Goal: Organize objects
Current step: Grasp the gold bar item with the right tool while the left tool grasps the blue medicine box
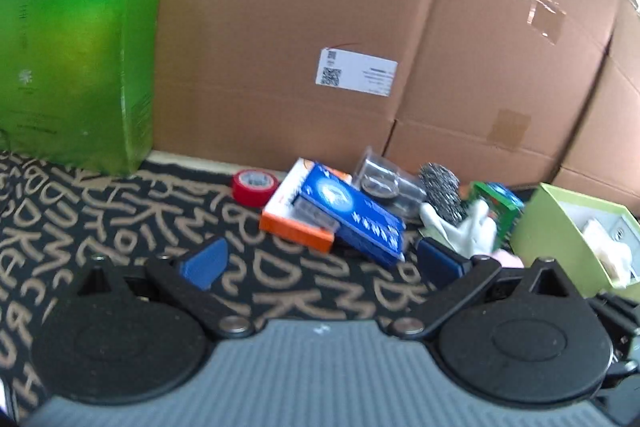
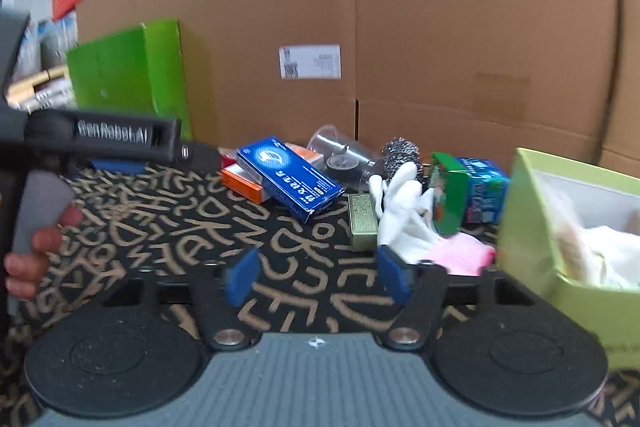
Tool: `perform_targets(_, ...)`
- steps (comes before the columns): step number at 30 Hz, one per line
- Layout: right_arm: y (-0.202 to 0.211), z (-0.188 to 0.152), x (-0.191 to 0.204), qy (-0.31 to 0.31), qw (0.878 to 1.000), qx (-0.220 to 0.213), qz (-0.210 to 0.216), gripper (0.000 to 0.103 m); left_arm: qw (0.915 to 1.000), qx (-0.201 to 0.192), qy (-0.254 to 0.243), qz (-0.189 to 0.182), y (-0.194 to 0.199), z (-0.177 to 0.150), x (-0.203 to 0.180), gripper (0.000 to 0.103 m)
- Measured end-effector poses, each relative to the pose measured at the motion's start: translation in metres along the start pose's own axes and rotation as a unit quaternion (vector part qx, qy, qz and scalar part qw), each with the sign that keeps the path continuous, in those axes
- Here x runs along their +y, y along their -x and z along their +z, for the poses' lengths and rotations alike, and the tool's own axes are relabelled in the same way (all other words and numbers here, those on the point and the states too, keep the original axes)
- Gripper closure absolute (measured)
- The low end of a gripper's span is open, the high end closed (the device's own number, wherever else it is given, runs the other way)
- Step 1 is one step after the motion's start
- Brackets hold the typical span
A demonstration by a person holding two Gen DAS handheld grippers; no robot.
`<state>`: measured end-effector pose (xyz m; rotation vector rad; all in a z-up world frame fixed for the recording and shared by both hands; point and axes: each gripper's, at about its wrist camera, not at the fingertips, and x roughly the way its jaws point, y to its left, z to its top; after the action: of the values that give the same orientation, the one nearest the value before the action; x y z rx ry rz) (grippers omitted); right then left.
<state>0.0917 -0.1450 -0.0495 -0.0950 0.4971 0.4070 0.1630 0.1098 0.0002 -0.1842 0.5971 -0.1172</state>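
A pile of objects lies on the patterned cloth: a blue box (image 1: 354, 217) (image 2: 290, 177) leaning on an orange box (image 1: 294, 217) (image 2: 244, 185), a red tape roll (image 1: 254, 187), a clear plastic cup (image 1: 384, 177) (image 2: 340, 153), a steel scourer (image 1: 440, 189) (image 2: 400, 155), a white glove (image 1: 468, 227) (image 2: 400, 215), a green packet (image 1: 498, 205) (image 2: 448, 191) and a small olive box (image 2: 362, 221). My left gripper (image 1: 322, 261) is open and empty in front of the pile. My right gripper (image 2: 318, 275) is open and empty, its right pad (image 2: 394, 277) near the glove's pink cuff (image 2: 464, 253).
A light green open box (image 1: 576, 235) (image 2: 560, 247) holding white cloth stands at the right. A tall green box (image 1: 76, 67) (image 2: 132, 75) stands at the back left. Large cardboard boxes (image 1: 320, 27) (image 2: 400, 7) wall the back. The left gripper's body (image 2: 108, 139) and hand cross the right wrist view.
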Motion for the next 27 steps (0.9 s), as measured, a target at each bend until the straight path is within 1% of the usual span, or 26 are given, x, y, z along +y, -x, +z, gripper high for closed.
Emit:
perform_targets(1, -0.008, 0.003, 0.0, 0.001, 1.0, 0.003, -0.005, 0.051, 1.0, -0.001, -0.003, -0.003, -0.007, 0.005, 0.001, 0.0)
perform_targets(3, -0.025, 0.008, -0.005, -0.006, 1.0, 0.004, -0.01, 0.051, 0.9999, -0.005, -0.01, -0.007, -0.021, 0.015, 0.001, 0.0)
perform_targets(7, -0.055, 0.017, -0.017, -0.02, 0.999, 0.012, -0.031, 0.051, 0.9998, -0.006, -0.018, -0.004, -0.051, 0.032, 0.002, 0.0)
perform_targets(9, -0.068, 0.02, -0.024, -0.025, 0.998, 0.02, -0.047, 0.05, 0.9999, 0.001, -0.011, -0.004, -0.068, 0.039, 0.002, 0.0)
perform_targets(11, -0.078, 0.02, -0.03, -0.027, 0.997, 0.03, -0.06, 0.05, 0.9998, 0.009, -0.009, -0.013, -0.083, 0.043, 0.002, 0.0)
perform_targets(13, -0.085, 0.018, -0.035, -0.033, 0.997, 0.042, -0.052, 0.05, 0.9996, 0.023, -0.01, -0.016, -0.098, 0.044, 0.0, 0.0)
perform_targets(14, -0.088, 0.016, -0.036, -0.032, 0.997, 0.048, -0.048, 0.06, 0.9992, 0.031, -0.012, -0.02, -0.105, 0.044, -0.001, 0.006)
perform_targets(15, -0.087, 0.015, -0.035, -0.028, 0.997, 0.05, -0.047, 0.066, 0.9986, 0.041, -0.018, -0.028, -0.109, 0.042, -0.002, 0.029)
perform_targets(17, -0.08, 0.012, -0.034, -0.021, 0.998, 0.046, -0.043, 0.07, 0.9953, 0.074, -0.028, -0.054, -0.112, 0.035, -0.003, 0.056)
perform_targets(18, -0.074, 0.01, -0.033, -0.022, 0.998, 0.048, -0.039, 0.07, 0.9936, 0.083, -0.032, -0.07, -0.108, 0.028, -0.004, 0.058)
perform_targets(19, -0.066, 0.007, -0.033, -0.026, 0.998, 0.049, -0.032, 0.071, 0.9932, 0.073, -0.039, -0.081, -0.098, 0.019, -0.005, 0.058)
perform_targets(20, -0.059, 0.004, -0.033, -0.031, 0.998, 0.054, -0.027, 0.071, 0.9927, 0.07, -0.052, -0.083, -0.087, 0.008, -0.008, 0.058)
perform_targets(21, -0.051, 0.0, -0.033, -0.032, 0.997, 0.063, -0.025, 0.071, 0.9912, 0.071, -0.07, -0.087, -0.075, -0.005, -0.013, 0.057)
perform_targets(23, -0.035, -0.008, -0.033, -0.03, 0.996, 0.073, -0.027, 0.071, 0.9868, 0.086, -0.093, -0.101, -0.057, -0.027, -0.018, 0.057)
perform_targets(25, -0.018, -0.014, -0.034, -0.033, 0.996, 0.076, -0.023, 0.071, 0.9841, 0.088, -0.107, -0.112, -0.04, -0.041, -0.02, 0.054)
perform_targets(26, -0.011, -0.017, -0.035, -0.04, 0.996, 0.08, -0.017, 0.071, 0.9836, 0.082, -0.111, -0.116, -0.032, -0.043, -0.02, 0.041)
perform_targets(27, -0.006, -0.018, -0.036, -0.043, 0.995, 0.086, -0.013, 0.071, 0.9847, 0.069, -0.114, -0.113, -0.026, -0.04, -0.021, 0.022)
